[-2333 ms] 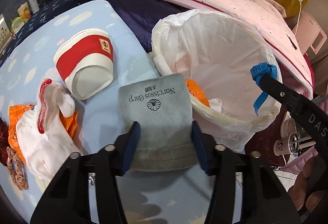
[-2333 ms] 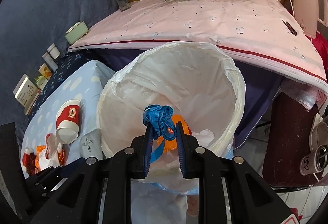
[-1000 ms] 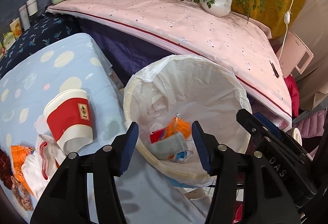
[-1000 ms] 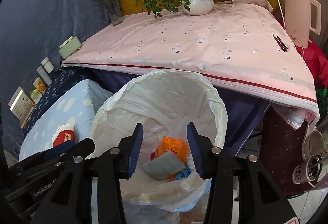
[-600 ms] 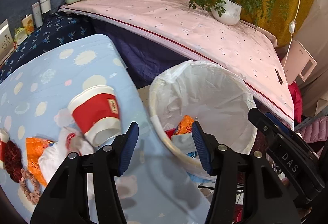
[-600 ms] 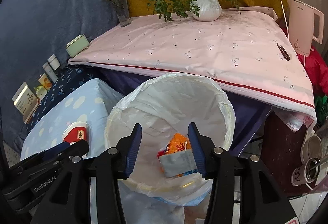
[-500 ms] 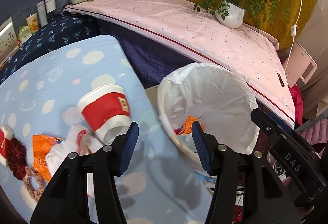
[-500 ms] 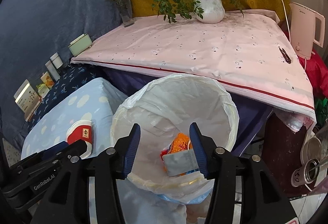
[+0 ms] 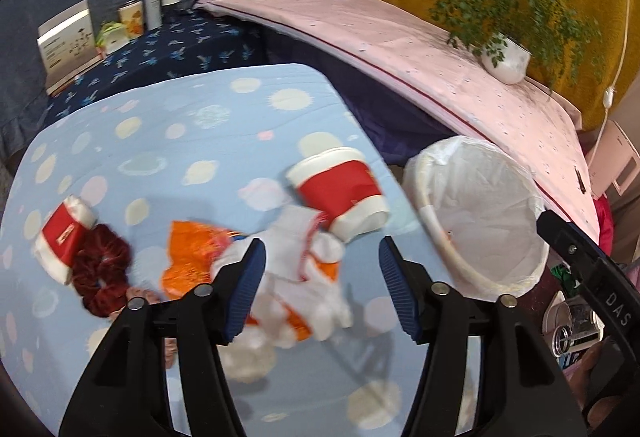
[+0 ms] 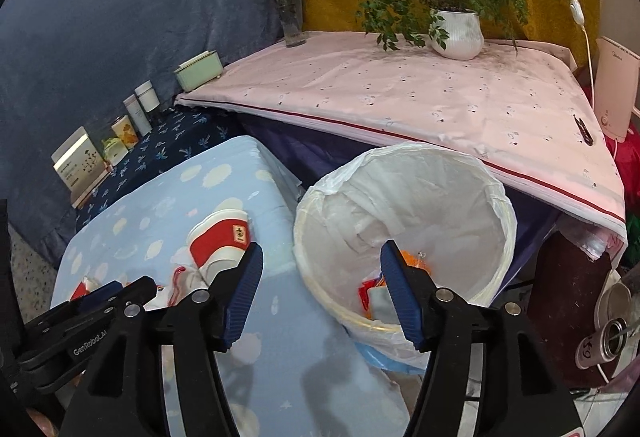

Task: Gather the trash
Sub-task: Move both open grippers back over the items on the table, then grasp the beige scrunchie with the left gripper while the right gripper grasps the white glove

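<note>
The remaining trash lies on the light blue dotted cloth surface (image 9: 168, 125): a crumpled white plastic bag with red trim (image 9: 304, 277) on top of an orange wrapper (image 9: 188, 257), a red and white paper cup (image 9: 340, 197) on its side, and a smaller red and white cup (image 9: 60, 237) beside a dark red velvet scrunchie (image 9: 102, 277). The white-lined round trash bin (image 10: 404, 229) stands just beside the edge of the surface and already holds an orange wrapper and a grey packet at its bottom.

The left gripper (image 9: 322, 289) hangs directly over the white bag, so the bag sits between and below its jaws, with the big cup just beyond, its long axis pointing toward the bin. These jaws have just been opening, stand wide apart and hold nothing. The right gripper (image 10: 322, 291) is over the rim of the bin, its jaws have also just been opening and are empty.

I judge that the left hand is nearer to the bag, so it should go down on it next.
</note>
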Tool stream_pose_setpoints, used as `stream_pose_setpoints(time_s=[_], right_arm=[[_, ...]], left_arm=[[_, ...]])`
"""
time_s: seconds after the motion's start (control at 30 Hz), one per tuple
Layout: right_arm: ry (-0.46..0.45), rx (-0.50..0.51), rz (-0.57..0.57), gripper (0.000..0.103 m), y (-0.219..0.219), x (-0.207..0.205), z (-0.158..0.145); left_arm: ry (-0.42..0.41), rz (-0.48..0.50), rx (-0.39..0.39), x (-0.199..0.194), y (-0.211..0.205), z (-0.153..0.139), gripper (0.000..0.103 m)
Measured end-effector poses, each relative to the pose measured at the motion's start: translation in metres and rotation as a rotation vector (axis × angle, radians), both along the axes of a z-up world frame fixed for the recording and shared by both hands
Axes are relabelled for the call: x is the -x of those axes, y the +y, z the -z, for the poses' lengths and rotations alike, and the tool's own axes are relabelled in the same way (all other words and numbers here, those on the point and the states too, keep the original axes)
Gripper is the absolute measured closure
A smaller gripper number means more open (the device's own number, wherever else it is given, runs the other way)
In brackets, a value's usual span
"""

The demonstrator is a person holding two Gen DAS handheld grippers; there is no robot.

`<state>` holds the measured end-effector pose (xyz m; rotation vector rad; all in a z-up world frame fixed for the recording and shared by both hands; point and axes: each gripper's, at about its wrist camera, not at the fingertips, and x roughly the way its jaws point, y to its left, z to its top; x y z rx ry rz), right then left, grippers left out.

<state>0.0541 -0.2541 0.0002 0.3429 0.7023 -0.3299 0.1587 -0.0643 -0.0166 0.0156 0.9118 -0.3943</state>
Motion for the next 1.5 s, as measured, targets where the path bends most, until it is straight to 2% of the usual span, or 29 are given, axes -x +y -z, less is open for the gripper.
stream_pose_setpoints(time_s=[0.1, 0.23, 0.37, 0.6, 0.9, 1.03, 1.13, 1.2, 1.3, 1.33, 1.37, 1.5], right_arm=[[0.005, 0.004, -0.03, 0.043, 0.017, -0.003, 0.0], [0.014, 0.008, -0.073, 0.043, 0.041, -0.008, 0.0], [0.027, 0.012, -0.116, 0.043, 0.063, -0.015, 0.002], [0.058, 0.013, -0.182, 0.043, 0.1, -0.027, 0.015], [0.098, 0.018, -0.238, 0.043, 0.134, -0.04, 0.034], [0.113, 0.024, -0.25, 0.043, 0.143, -0.047, 0.041], [0.124, 0.022, -0.252, 0.043, 0.146, -0.052, 0.046], [0.13, 0.022, -0.251, 0.043, 0.148, -0.056, 0.05], [0.138, 0.023, -0.249, 0.043, 0.149, -0.061, 0.054], [0.14, 0.023, -0.249, 0.043, 0.149, -0.062, 0.056], [0.143, 0.023, -0.249, 0.043, 0.149, -0.064, 0.057], [0.156, 0.026, -0.248, 0.043, 0.149, -0.072, 0.064]], left_arm=[[-0.002, -0.045, -0.01, 0.001, 0.025, 0.002, 0.043], [0.007, -0.104, -0.027, 0.002, 0.054, 0.008, 0.031], [0.02, -0.167, -0.054, 0.003, 0.082, 0.016, 0.027], [0.074, -0.245, -0.077, 0.004, 0.125, 0.039, 0.026], [0.153, -0.274, -0.096, 0.005, 0.149, 0.072, 0.027], [0.195, -0.268, -0.08, 0.004, 0.154, 0.084, 0.038], [0.192, -0.261, -0.084, 0.004, 0.153, 0.087, 0.043], [0.19, -0.254, -0.079, 0.003, 0.151, 0.087, 0.051], [0.185, -0.242, -0.08, 0.001, 0.148, 0.086, 0.074], [0.187, -0.234, -0.075, 0.0, 0.147, 0.086, 0.086], [0.192, -0.228, -0.069, -0.001, 0.148, 0.086, 0.09], [0.194, -0.211, -0.038, -0.001, 0.149, 0.082, 0.093]])
